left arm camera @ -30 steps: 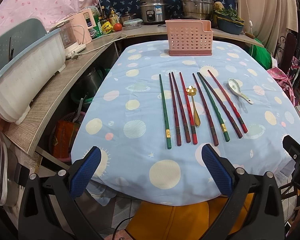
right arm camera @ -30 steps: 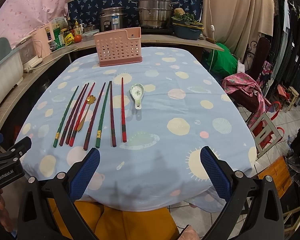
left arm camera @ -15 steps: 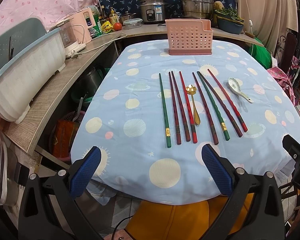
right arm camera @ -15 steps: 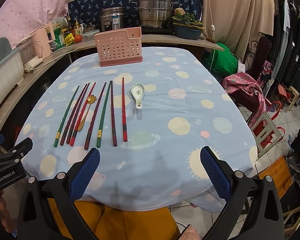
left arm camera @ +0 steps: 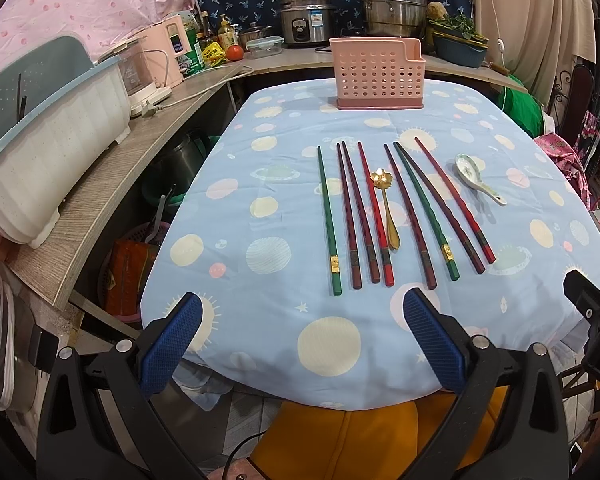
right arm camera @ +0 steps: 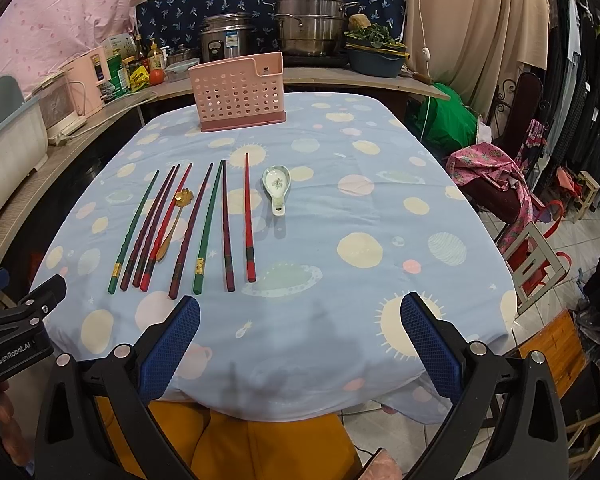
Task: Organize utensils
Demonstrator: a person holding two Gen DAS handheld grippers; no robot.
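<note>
From the left wrist camera, the left gripper (left arm camera: 302,340) hangs over the near edge of the table, its blue-padded fingers (left arm camera: 170,344) spread wide with nothing between them. Ahead, on the blue tablecloth (left arm camera: 236,216) printed with suns and planets, eight chopsticks (left arm camera: 380,216) lie side by side, tips pointing away: green, dark red and bright red ones, two of the green with gold bands near the thick end. A gold flower-bowl spoon (left arm camera: 388,208) lies among them, just beside a bright red stick. To their right, apart from the row, rests a ceramic soup spoon (left arm camera: 474,176), bowl up. At the far end of the table stands the pink perforated utensil holder (left arm camera: 379,74), upright; its inside is hidden by the front wall. From the right wrist camera, the right gripper (right arm camera: 300,336) also sits released, jaws far apart and holding nothing, above the near table edge. The chopsticks (right arm camera: 204,224) lie ahead and to its left, the ceramic soup spoon (right arm camera: 277,184) just right of them, and the utensil holder (right arm camera: 238,92) beyond. Part of the left gripper's body (right arm camera: 16,328) shows at the left edge, with what seem to be fingers of a hand (right arm camera: 8,424) below it, though blurred.
</note>
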